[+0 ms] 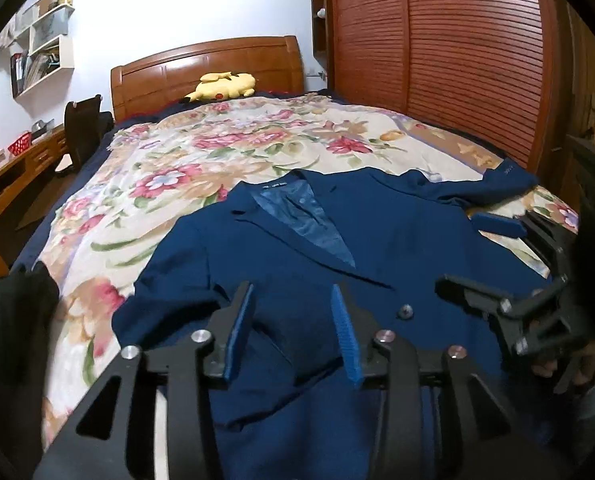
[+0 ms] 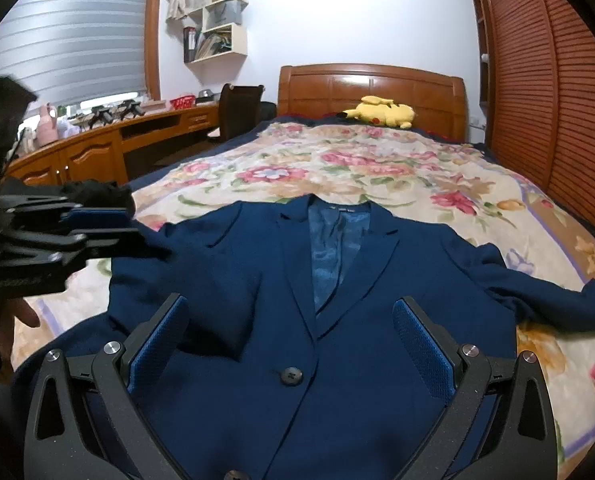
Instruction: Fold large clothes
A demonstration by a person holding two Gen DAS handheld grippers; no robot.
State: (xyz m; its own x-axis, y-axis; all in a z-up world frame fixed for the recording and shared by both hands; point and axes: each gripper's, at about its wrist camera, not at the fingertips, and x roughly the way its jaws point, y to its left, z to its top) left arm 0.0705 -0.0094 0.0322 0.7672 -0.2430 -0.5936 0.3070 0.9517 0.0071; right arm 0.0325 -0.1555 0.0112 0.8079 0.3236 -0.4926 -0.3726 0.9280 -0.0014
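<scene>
Blazer point(image 2: 337, 312) flat on floral bedspread point(image 2: 377, 160)

Both wrist views close over blue jacket point(image 1: 297, 248), facing headboard point(image 2: 371, 88)

No lettering can be made out for certain. A pale woven label point(image 2: 339, 210) sits inside the collar of the navy blazer point(image 2: 257, 280), its print too small to read. Embossed lettering point(image 2: 19, 281) on the black body of the left gripper point(image 2: 145, 232) is blurred and cannot be read either.
</scene>
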